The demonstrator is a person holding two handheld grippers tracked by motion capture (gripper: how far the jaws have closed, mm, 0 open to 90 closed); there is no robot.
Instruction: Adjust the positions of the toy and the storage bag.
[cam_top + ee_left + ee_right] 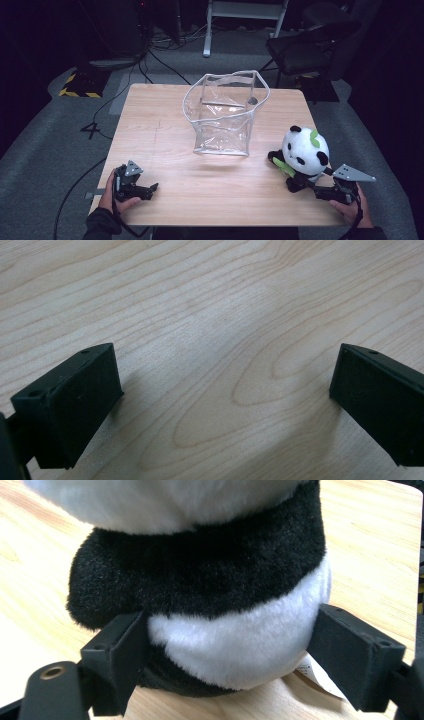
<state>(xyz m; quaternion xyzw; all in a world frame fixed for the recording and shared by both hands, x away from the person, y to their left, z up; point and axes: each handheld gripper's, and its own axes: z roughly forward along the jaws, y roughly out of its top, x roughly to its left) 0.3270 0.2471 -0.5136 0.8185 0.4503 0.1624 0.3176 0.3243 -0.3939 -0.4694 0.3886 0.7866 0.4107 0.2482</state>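
Toy panda sits at lower right of the high view, on the table near its right edge, upright, facing roughly toward us. In the right gripper view we see its white belly bulging between the two black jaws, both pads pressed into the plush low on the body. So the right gripper grips the panda around its base.

Clear plastic bag stands open at centre, in the upper half of the high view, well apart from the panda. We judge it the likely place for the toy.

Risks as we read them: the grip is low and the head is heavy, so the toy could tip forward or roll out of the jaws during a lift. The plush is soft and may slip. The bag is limp, with a crooked rim; a nudge from the toy could fold or topple it.

Right hand comes in from the lower right corner, gripper pointing up-left, about level. Left gripper rests at lower left, jaws wide apart over bare wood, holding nothing.
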